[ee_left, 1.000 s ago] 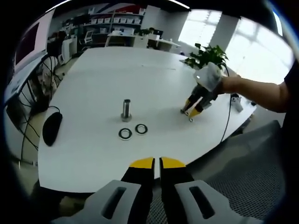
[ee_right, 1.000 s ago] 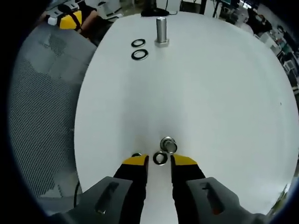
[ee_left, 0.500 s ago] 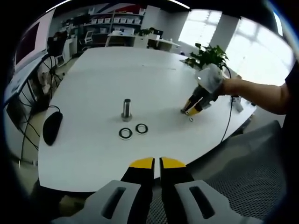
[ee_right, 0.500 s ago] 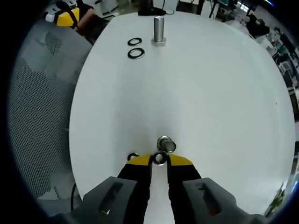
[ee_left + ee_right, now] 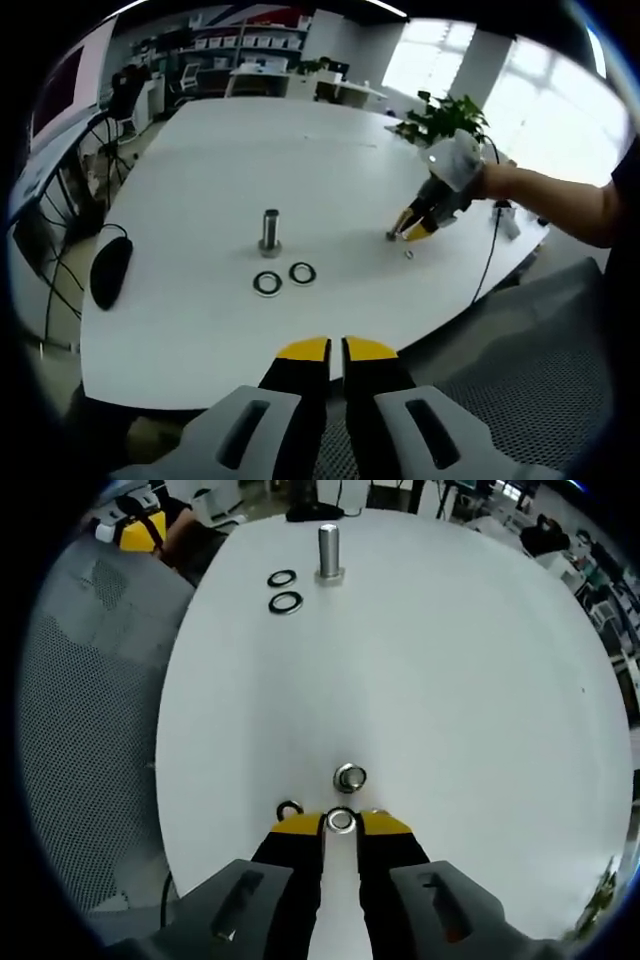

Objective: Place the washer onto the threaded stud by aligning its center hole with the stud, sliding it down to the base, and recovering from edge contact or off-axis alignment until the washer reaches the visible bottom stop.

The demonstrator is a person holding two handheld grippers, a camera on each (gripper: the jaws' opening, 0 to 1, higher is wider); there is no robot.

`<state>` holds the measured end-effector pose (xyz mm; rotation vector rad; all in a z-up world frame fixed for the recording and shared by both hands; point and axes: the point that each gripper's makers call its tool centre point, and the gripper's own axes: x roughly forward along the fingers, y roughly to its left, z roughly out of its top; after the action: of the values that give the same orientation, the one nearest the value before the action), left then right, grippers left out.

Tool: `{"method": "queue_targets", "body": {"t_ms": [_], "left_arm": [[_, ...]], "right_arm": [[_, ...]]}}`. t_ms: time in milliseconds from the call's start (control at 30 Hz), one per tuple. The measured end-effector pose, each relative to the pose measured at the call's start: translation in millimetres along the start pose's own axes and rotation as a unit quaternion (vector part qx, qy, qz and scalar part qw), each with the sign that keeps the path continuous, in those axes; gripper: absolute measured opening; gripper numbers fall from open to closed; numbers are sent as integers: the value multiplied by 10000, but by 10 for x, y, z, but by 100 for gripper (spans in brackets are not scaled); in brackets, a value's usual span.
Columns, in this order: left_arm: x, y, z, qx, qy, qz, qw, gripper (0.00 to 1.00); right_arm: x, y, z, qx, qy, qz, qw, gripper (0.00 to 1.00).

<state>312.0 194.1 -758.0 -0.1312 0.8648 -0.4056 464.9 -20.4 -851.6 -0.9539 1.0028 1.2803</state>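
Observation:
The threaded stud point(image 5: 270, 232) stands upright on its hex base on the white table point(image 5: 200, 180), with two dark-rimmed washers point(image 5: 267, 283) point(image 5: 302, 272) lying flat just in front of it. My left gripper point(image 5: 335, 350) hangs shut off the table's near edge, with nothing between its tips. In the right gripper view, my right gripper point(image 5: 340, 826) is shut on a small metal washer point(image 5: 341, 821), far from the stud point(image 5: 329, 552) at the table's other end. The right gripper point(image 5: 402, 232) also appears held by a hand, to the right of the stud.
A shiny nut-like piece point(image 5: 349, 777) and a small ring point(image 5: 289, 809) lie on the table close to my right gripper. A black mouse point(image 5: 110, 272) sits near the left edge. A grey mesh chair point(image 5: 90, 730) stands beside the table, a potted plant point(image 5: 445, 120) beyond it.
My right gripper has gone from open around the small washer to shut on it, and has drawn back a little from the shiny nut-like piece. The left gripper has stayed put.

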Motion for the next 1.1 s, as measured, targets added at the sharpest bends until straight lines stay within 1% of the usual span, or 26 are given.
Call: {"method": "queue_targets", "body": {"t_ms": [100, 300, 733, 800, 833, 967, 1100], "left_arm": [[0, 3, -3, 7, 7, 15, 10000, 2], [-3, 4, 4, 5, -21, 19, 10000, 2], [-8, 14, 17, 7, -53, 41, 10000, 2], [-8, 13, 18, 7, -55, 40, 10000, 2], [-8, 10, 19, 9, -57, 36, 10000, 2], [-8, 9, 19, 10, -59, 33, 10000, 2], [-11, 7, 20, 16, -65, 32, 10000, 2]], "right_arm": [[-63, -26, 1, -6, -16, -31, 10000, 13], [-212, -52, 63, -23, -86, -46, 9999, 13], [-433, -44, 233, -367, -128, -4, 9992, 13], [-441, -29, 286, -334, -247, 82, 9991, 13], [-444, -24, 300, -326, -256, 106, 9991, 13], [-454, -33, 338, -501, -200, 71, 9985, 13], [-442, -35, 381, -590, -168, 86, 9981, 13]]}}
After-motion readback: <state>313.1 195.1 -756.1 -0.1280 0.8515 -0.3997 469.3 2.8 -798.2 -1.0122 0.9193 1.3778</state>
